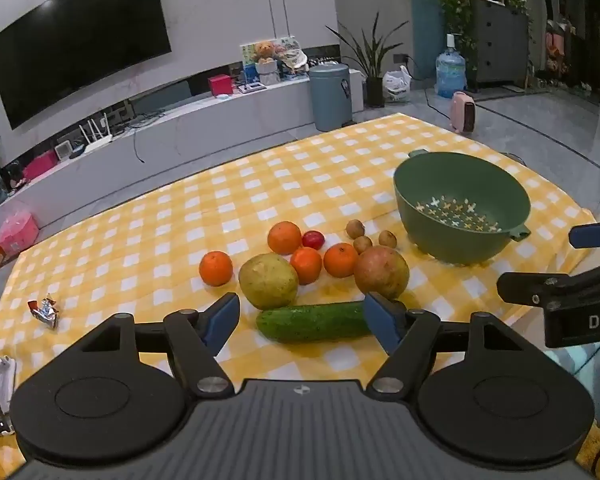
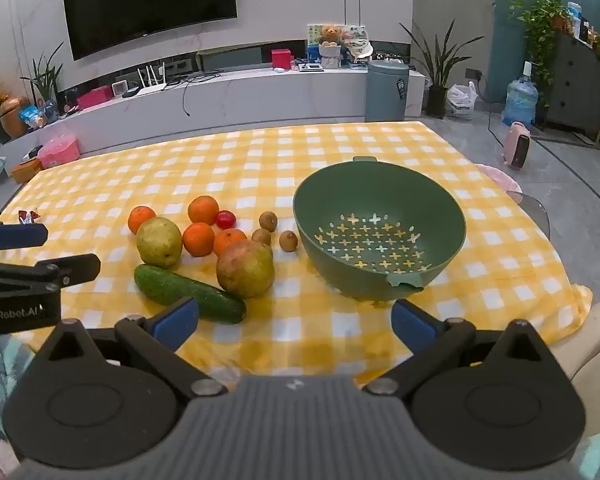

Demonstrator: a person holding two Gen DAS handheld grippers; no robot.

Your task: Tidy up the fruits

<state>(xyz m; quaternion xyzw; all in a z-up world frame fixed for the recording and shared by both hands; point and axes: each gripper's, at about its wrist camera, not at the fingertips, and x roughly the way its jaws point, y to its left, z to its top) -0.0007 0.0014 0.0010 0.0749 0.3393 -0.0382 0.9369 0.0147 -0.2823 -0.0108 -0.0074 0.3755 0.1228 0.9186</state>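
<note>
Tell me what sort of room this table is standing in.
Most likely a home living room: a large wall-mounted television above a long low media console, potted houseplants, and a water jug on the tiled floor.

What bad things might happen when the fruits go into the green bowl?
1. The round oranges and the small brown fruits lie loose on the cloth; a nudge may send them rolling.
2. The fruits are packed tight, so the open left gripper may bump the cucumber while reaching past it.
3. The bowl looks light and stands near the table's edge; a dropped pear might tip or shove it.
</note>
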